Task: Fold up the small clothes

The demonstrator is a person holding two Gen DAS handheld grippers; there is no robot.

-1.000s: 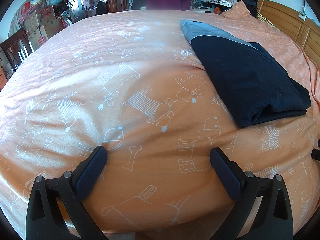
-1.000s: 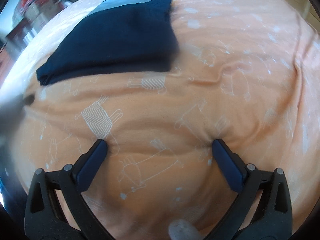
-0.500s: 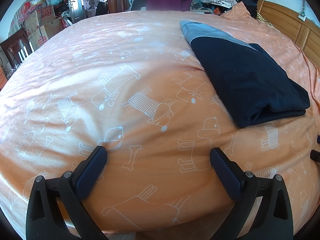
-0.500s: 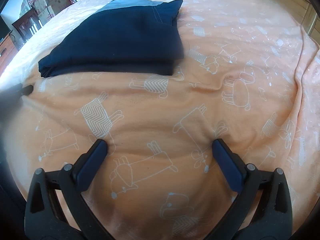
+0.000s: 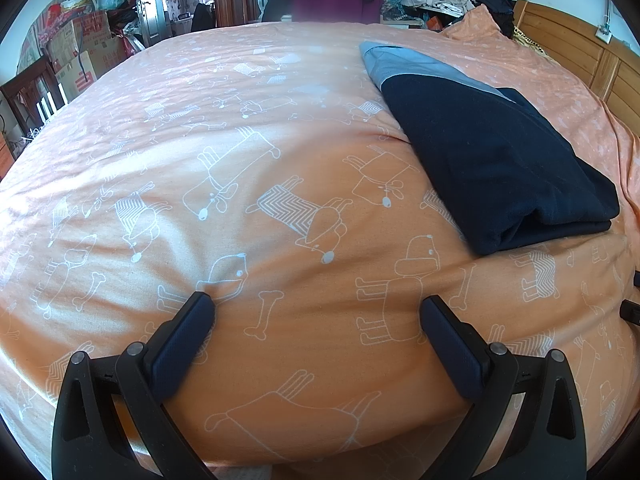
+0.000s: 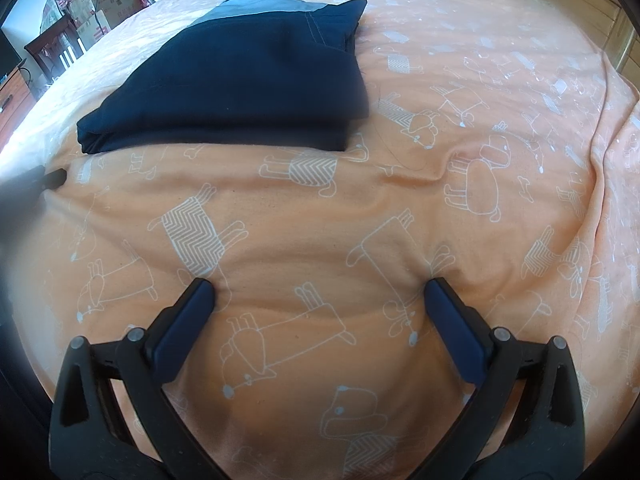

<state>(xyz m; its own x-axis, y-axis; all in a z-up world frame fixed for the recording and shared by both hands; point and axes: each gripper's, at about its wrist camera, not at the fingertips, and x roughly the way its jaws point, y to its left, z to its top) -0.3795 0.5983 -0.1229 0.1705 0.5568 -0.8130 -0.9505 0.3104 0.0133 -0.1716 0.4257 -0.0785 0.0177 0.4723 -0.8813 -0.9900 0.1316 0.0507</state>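
Since a second ago we are seeing our right hand-held gripper (image 6: 318, 294) pulling back and steadying: the folded garment (image 6: 240, 84), which was blurred and crowded toward the upper left of that view, is now sitting sharp and a little farther off. Our left hand-held gripper (image 5: 316, 308) is barely shifting at all; the same printed bone and dog outlines are lying between its fingers as before.

Both hand-held grippers are standing wide open, holding nothing, their fingertips pressing lightly into the bed cover (image 5: 240, 120) and dimpling it. The finger pads (image 5: 182, 346) are looking dark blue and finely ribbed, set on matte black plastic arms with small metal rivets.

We are finding the garment lying on the bed, ahead and to the right of the left hand-held gripper and ahead and to the left of the right one, well apart from both. It is a thick, soft, navy knit folded into a rough rectangle with rounded, stacked edges at its near end, and a lighter grey-blue panel (image 5: 404, 62) is showing at its far end. The cover is a matte orange cotton printed with white line-drawn dogs and bones, rumpling into low ridges near the right hand-held gripper. A wooden headboard (image 5: 576, 52) is running along the far right.
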